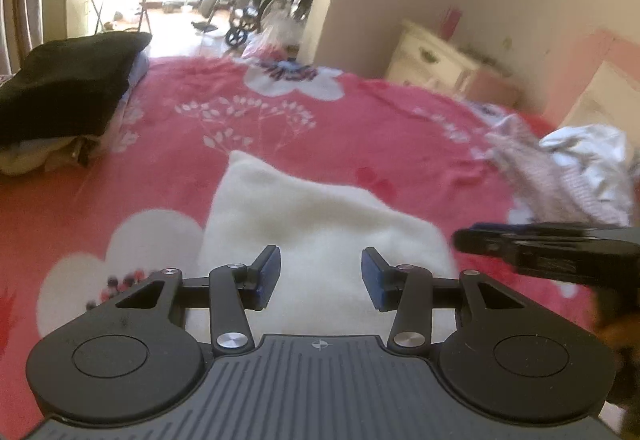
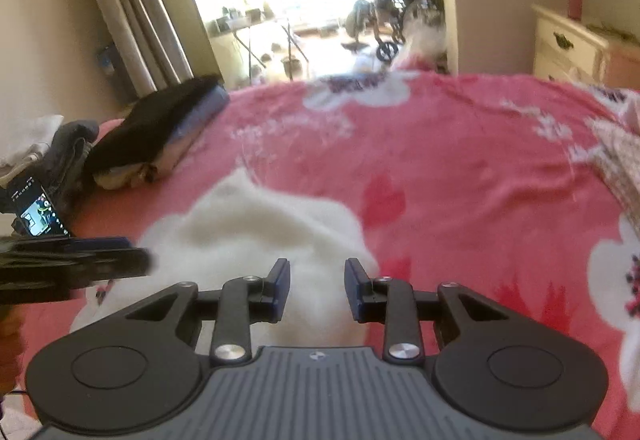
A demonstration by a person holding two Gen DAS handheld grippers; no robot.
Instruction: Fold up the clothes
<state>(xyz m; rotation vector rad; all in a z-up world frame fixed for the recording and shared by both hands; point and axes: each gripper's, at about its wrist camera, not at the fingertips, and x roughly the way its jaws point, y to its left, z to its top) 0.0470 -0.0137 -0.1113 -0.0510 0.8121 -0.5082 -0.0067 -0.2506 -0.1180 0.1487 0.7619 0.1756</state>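
A folded white fluffy garment (image 1: 316, 224) lies on the pink flowered bedspread (image 1: 360, 128), just ahead of both grippers. My left gripper (image 1: 320, 276) is open above its near edge, nothing between the blue pads. My right gripper (image 2: 317, 288) is open too, over the garment's (image 2: 256, 232) right near part. The right gripper shows as a dark blurred bar (image 1: 552, 244) at the right of the left wrist view. The left gripper's blurred bar (image 2: 72, 264) enters the right wrist view from the left.
A stack of folded clothes topped by a black piece (image 1: 68, 92) sits at the bed's left. Crumpled light clothes (image 1: 568, 168) lie at the right. A phone (image 2: 38, 212) leans at the left edge. A cream nightstand (image 2: 572, 48) and a wheelchair (image 1: 264, 8) stand beyond the bed.
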